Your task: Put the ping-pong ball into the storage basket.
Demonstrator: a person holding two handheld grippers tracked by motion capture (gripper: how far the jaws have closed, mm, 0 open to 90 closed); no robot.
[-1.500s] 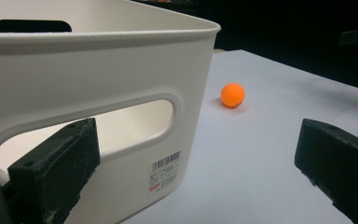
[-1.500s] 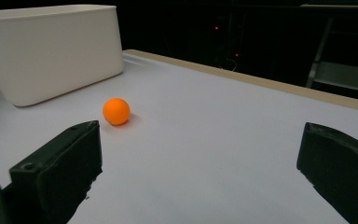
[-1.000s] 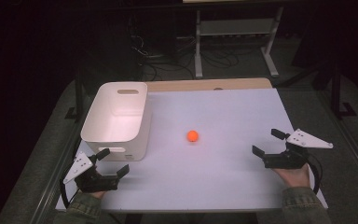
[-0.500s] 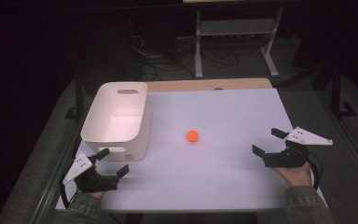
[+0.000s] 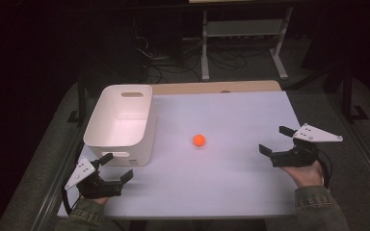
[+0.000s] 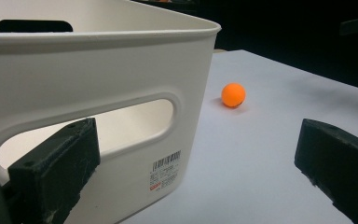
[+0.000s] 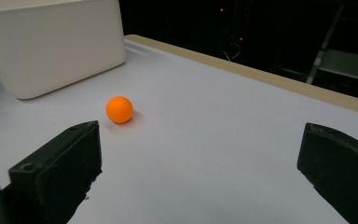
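A dark room is surrounding the white table [image 5: 231,192]; a metal shelf frame [image 5: 243,36] and cables [image 5: 173,57] are sitting behind.

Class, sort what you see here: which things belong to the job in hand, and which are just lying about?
Belongs to the job:
orange ball
white bin
left claw, open
right claw, open

Just lying about:
metal stand behind the table
floor cables

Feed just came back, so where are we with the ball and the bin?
Nothing done yet: the ball lies on the table, apart from the bin, which looks empty. Left claw and right claw are open, holding nothing. Grasping and binning the ball likely remain.
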